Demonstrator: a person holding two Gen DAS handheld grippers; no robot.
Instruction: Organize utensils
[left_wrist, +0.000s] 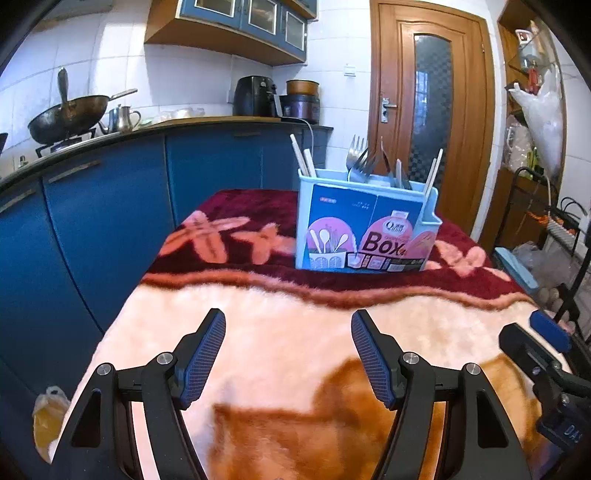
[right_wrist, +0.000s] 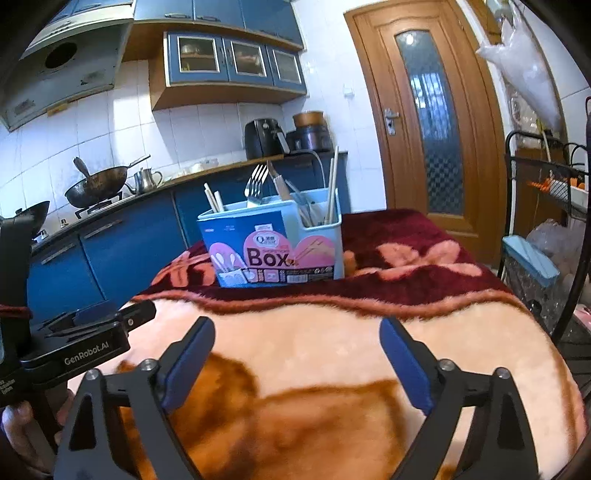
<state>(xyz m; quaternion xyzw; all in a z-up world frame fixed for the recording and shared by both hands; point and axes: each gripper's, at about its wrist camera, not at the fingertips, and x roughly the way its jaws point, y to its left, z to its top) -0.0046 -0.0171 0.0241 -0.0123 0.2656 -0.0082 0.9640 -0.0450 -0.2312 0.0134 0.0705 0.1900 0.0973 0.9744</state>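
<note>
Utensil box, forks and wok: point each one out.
Utensil box (left_wrist: 364, 230): left wrist view, on its printed front label.
Forks (right_wrist: 256, 183): right wrist view, on the tines above the box rim.
Wok (left_wrist: 66, 118): left wrist view, on its dark bowl.

The utensil box (left_wrist: 364, 225) hides the lower ends of forks (left_wrist: 360, 160) and chopsticks (left_wrist: 303, 157)

Wok (left_wrist: 68, 116), air fryer (left_wrist: 255, 96), wooden door (left_wrist: 430, 110)

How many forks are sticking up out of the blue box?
2 that I can tell. Both forks stand close together, prongs up, in the middle part of the utensil box, between the chopsticks at either end. More may hide behind them.
</note>
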